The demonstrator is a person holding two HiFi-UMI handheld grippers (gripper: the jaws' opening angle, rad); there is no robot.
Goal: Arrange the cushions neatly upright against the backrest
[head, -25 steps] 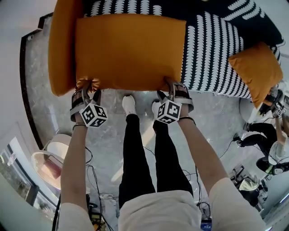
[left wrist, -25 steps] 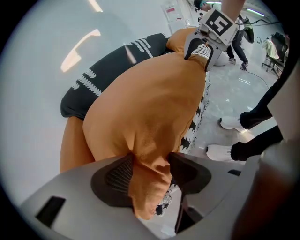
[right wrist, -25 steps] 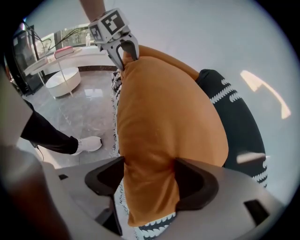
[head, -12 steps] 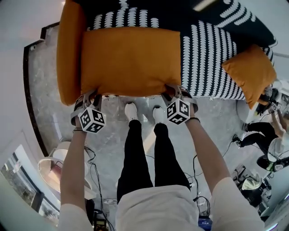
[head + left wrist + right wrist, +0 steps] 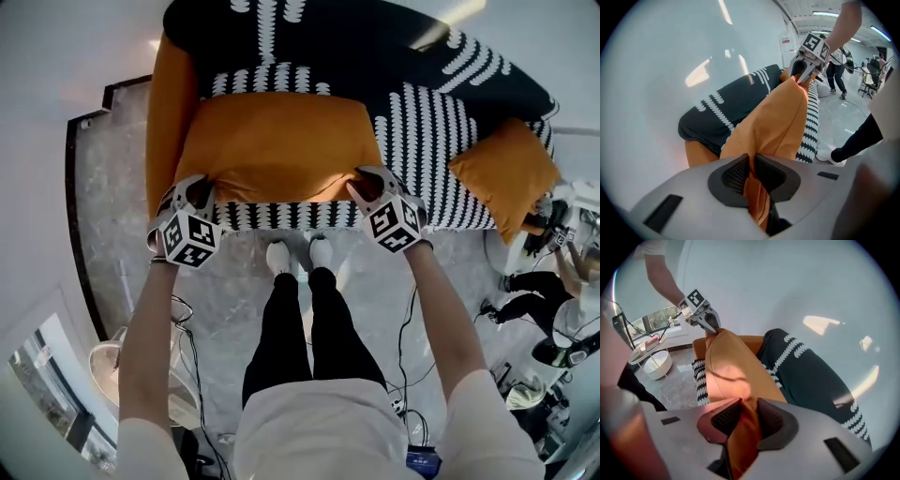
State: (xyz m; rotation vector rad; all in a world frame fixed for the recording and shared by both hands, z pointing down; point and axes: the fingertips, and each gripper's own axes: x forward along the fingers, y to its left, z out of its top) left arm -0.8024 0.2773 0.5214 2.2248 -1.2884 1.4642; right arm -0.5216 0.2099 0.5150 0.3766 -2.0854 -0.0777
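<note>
A large orange cushion [image 5: 281,145] hangs over the seat of the dark sofa [image 5: 441,103] with white markings. My left gripper [image 5: 197,185] is shut on its near left corner and my right gripper [image 5: 361,178] on its near right corner. Both sets of jaws have just been closing, with cushion fabric between them. In the left gripper view the pads [image 5: 736,174] pinch the orange fabric [image 5: 778,122], and the right gripper [image 5: 806,70] shows at the far corner. The right gripper view shows its jaws [image 5: 746,416] clamped on the cushion [image 5: 731,376]. A smaller orange cushion [image 5: 502,173] lies at the sofa's right end.
An orange armrest [image 5: 169,103] closes the sofa's left end. The person's legs and white shoes [image 5: 298,253] stand close to the sofa front on a marble floor with cables [image 5: 412,309]. Another person [image 5: 553,309] and equipment are at the right. A white wall backs the sofa.
Both grippers closed on the cushion's near corners and rose with it. The cushion came up from lying flat on the seat, so the patterned seat front now shows below it.
</note>
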